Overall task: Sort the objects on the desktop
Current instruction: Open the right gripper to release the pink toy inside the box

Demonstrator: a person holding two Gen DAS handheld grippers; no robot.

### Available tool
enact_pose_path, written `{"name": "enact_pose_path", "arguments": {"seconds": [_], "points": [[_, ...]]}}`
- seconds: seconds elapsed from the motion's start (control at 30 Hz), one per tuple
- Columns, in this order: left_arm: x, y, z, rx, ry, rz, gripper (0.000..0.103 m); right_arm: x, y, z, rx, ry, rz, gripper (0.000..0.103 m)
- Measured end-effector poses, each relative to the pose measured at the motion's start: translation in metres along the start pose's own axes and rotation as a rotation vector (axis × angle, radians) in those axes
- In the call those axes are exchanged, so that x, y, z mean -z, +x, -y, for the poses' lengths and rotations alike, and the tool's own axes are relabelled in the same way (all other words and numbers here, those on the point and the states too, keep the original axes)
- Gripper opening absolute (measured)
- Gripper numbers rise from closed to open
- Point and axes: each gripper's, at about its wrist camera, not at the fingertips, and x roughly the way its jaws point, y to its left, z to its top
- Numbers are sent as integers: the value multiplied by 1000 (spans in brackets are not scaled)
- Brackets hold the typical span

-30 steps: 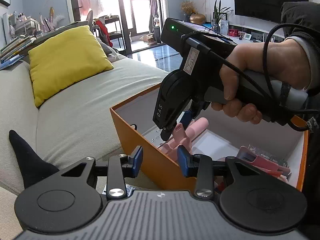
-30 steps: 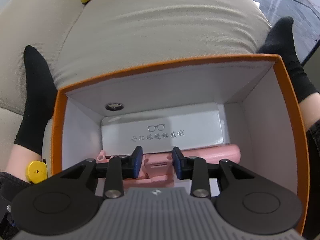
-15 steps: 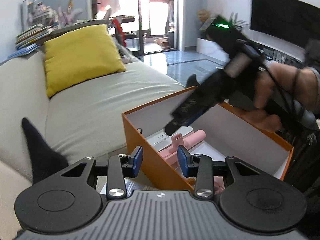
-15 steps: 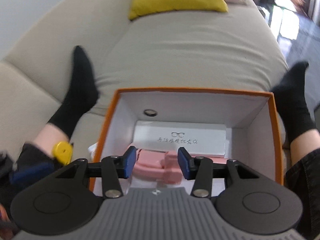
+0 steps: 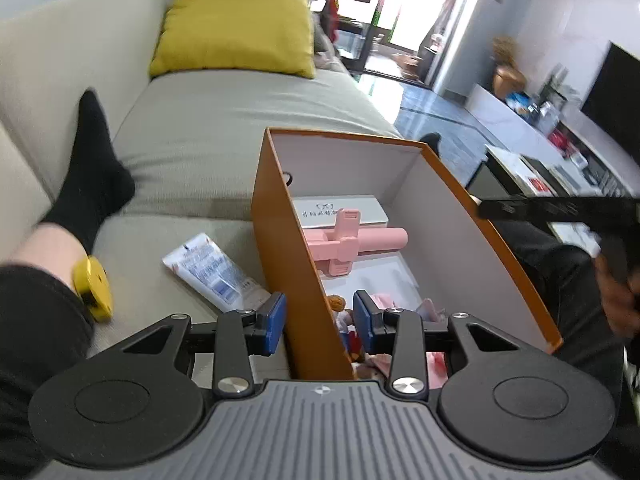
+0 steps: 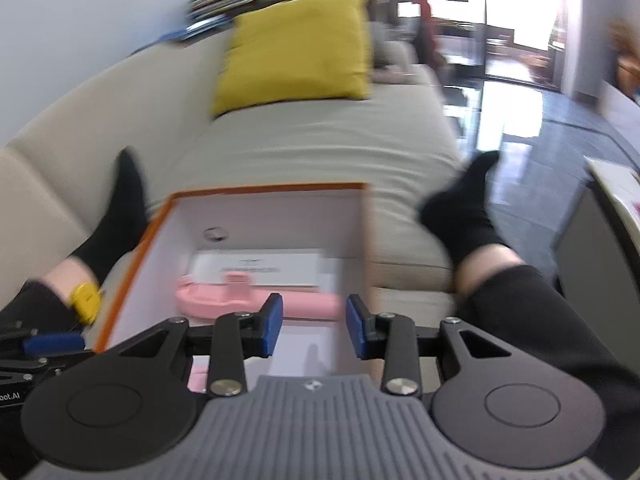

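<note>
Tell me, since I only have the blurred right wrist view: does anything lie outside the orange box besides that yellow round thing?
Observer: Yes. A white tube lies on the sofa just outside the orange box's left wall, near the yellow tape measure.
Operator: What is at the near end of the box? My view cuts it off.
Observer: Small clutter: a little doll figure and some pink packets, too crowded to name further.
Operator: Where is the left gripper?
Observer: The left gripper hangs at the box's near left wall. Its fingers are closing with the wall showing between them, and the pads are not pressing on it.
</note>
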Motion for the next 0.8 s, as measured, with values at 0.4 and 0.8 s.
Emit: {"name": "enact_pose_path", "arguments": {"seconds": [0.4,0.8], "points": [[1,34,11,-93,-67,-56,20,26,24,28,6,83,-44,15],[-4,40,21,-95,-12,-43,20,28,23,38,49,105,-13,6]]}}
